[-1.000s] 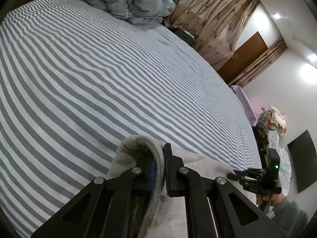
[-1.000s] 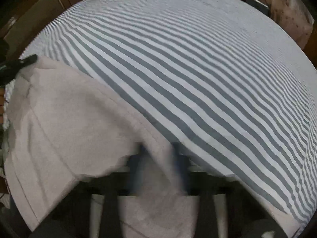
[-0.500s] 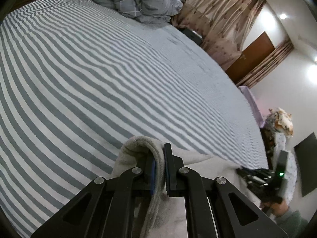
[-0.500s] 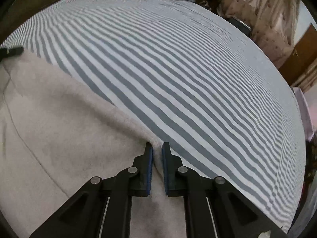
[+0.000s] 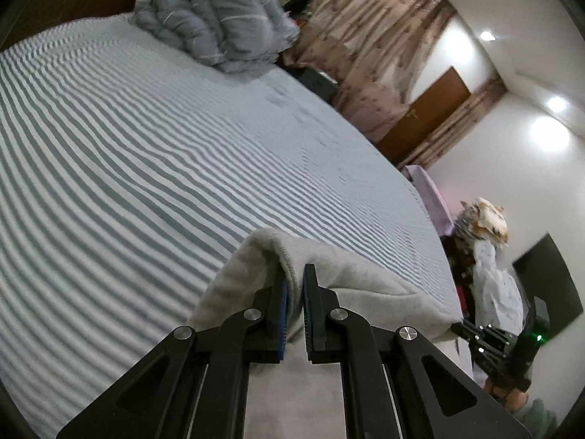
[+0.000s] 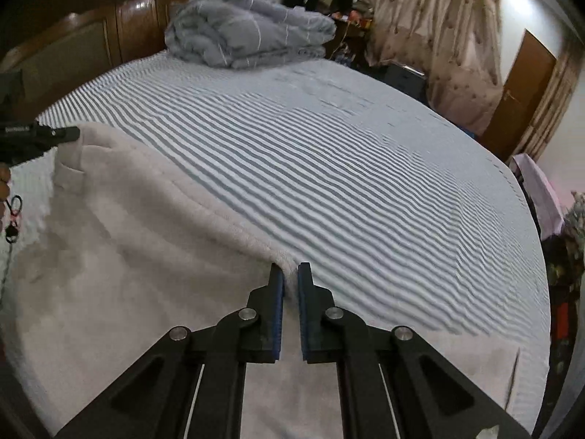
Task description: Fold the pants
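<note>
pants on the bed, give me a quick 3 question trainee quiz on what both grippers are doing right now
1. True or false: the left gripper is shut on an edge of the pants.
2. What lies at the far end of the bed? A) a folded quilt B) a laptop C) a stack of books
3. Fill in: the right gripper pinches the pants' edge where it meets the ______ sheet.

Key
1. True: the pants' edge curls over between its fingers.
2. A: the grey quilt sits by the headboard.
3. Striped.
</note>
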